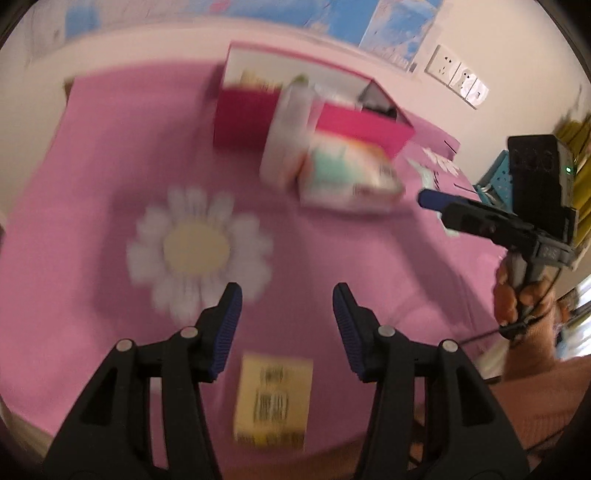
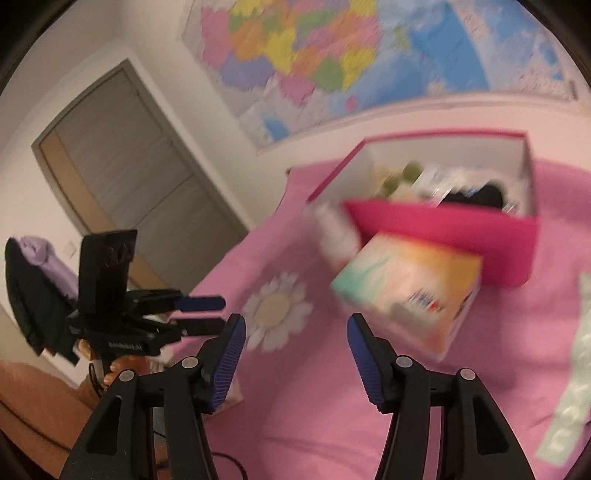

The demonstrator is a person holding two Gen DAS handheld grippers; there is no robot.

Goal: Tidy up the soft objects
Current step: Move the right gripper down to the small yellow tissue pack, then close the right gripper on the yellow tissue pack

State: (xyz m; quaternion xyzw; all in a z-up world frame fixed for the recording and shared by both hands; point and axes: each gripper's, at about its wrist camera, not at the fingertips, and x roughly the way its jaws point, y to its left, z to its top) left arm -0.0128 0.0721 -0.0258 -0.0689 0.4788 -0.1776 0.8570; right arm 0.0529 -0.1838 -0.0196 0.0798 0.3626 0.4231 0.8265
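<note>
A pink cloth (image 1: 92,177) beneath a wall map (image 2: 332,55) carries a blurred pink box (image 2: 461,225), contents unreadable; both the left gripper (image 1: 287,301) and right gripper (image 2: 296,332) gape empty.

A colourful map (image 2: 332,55) hangs on the pale wall (image 2: 122,33) above the pink bedspread (image 1: 92,177), which carries a white daisy print (image 1: 197,247). A grey-framed door (image 2: 125,162) stands to the left, with dark and lilac clothes (image 2: 33,280) hanging near it. White wall sockets (image 1: 456,75) sit to the right of the map.
</note>
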